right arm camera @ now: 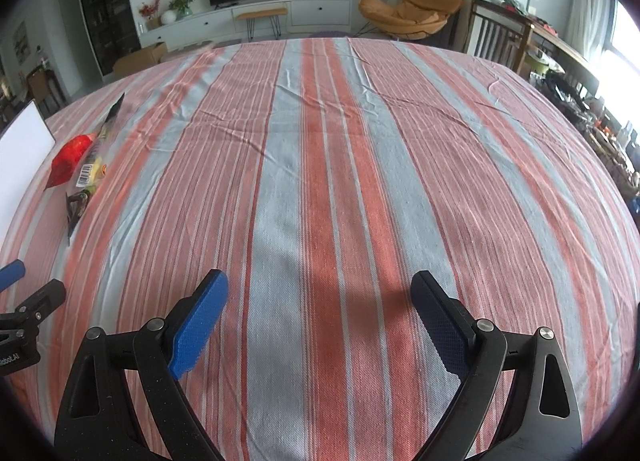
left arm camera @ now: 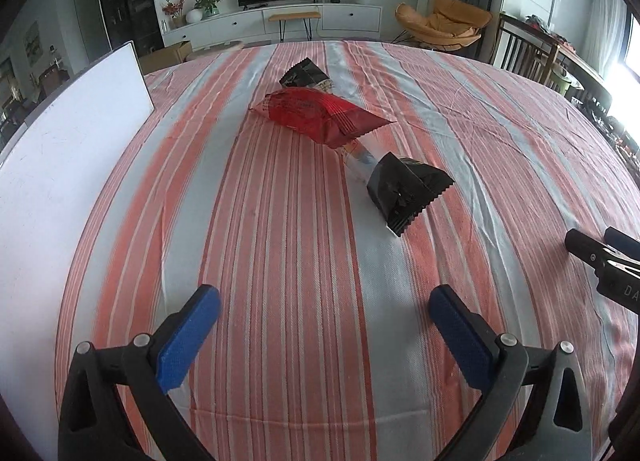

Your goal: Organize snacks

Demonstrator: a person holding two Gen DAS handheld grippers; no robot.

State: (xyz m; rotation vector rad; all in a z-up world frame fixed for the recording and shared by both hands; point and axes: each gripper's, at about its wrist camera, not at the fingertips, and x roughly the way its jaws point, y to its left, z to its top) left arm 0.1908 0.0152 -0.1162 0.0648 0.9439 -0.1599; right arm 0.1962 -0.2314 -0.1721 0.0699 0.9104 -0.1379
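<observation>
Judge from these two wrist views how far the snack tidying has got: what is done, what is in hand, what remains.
Done: nothing shows as sorted. The red snack packet lies across a longer black-ended packet on the striped tablecloth, beside a white board. In hand: nothing; the left gripper and right gripper are both open and empty. Left: both packets.

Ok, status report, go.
Left gripper open, empty. Right gripper open, empty. Red packet lies across the long snack on the striped cloth. Nothing in the way.

Black gripper (right arm camera: 320, 319), blue pads (right arm camera: 199, 331)
</observation>
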